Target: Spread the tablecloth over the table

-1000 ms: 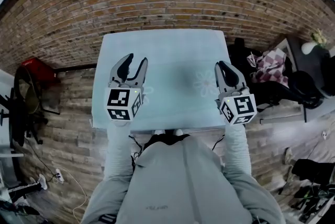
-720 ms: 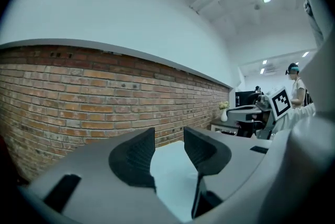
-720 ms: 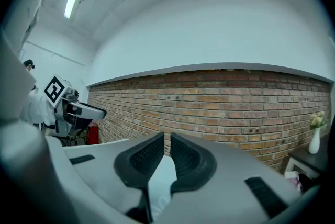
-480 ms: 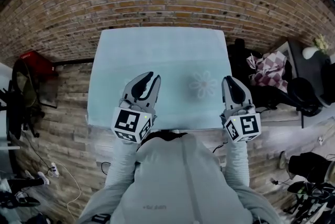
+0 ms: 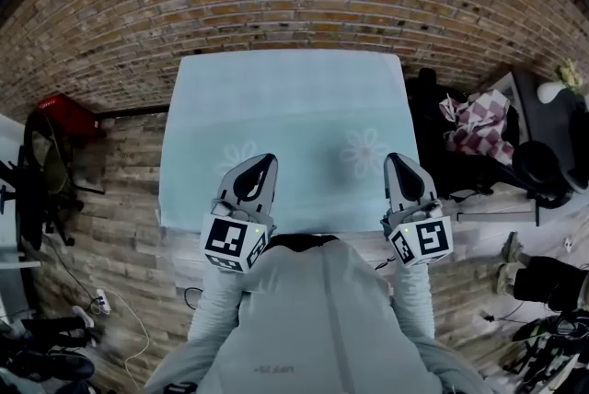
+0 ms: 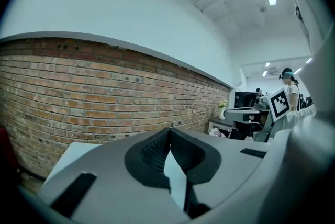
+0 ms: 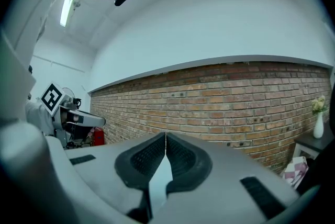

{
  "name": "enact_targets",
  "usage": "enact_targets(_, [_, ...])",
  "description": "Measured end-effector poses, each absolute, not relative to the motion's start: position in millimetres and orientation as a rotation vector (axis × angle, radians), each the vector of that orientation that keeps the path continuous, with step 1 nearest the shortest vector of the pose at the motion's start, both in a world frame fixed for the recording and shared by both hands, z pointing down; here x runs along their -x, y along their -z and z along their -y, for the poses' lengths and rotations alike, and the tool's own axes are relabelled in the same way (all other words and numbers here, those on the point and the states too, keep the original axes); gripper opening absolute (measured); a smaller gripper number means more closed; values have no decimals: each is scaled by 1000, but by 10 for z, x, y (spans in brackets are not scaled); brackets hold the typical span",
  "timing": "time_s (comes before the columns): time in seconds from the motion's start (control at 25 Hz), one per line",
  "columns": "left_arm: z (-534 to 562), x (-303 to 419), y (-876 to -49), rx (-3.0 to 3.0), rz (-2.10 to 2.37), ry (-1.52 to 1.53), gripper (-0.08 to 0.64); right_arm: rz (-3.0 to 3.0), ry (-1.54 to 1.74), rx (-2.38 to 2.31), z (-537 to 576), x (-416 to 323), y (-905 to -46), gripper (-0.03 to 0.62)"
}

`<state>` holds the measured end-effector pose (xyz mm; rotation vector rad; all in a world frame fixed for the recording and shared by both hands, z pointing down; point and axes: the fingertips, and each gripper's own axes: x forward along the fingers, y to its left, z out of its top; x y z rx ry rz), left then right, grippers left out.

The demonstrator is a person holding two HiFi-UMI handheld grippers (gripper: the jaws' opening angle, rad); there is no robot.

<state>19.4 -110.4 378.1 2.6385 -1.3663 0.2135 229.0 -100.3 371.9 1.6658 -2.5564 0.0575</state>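
left gripper [image 5: 261, 162] lower centre-left, jaws closed | right gripper [image 5: 398, 160] lower centre-right, jaws closed | both apparently pinch tablecloth [image 5: 285, 107] near hem, mid-frame; 2 grips likely for even pull

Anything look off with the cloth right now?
Nothing spilled or torn. The tablecloth lies fairly flat, with just a faint crosswise crease halfway along. Both the left gripper and right gripper are shut at its near edge.
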Motion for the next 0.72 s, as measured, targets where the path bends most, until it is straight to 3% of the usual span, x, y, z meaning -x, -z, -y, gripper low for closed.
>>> enact_targets(0.72, [1217,-80,-3846,-2630,1390,-274,25,2538,-65,-1658,1137,-2209,-3768,21])
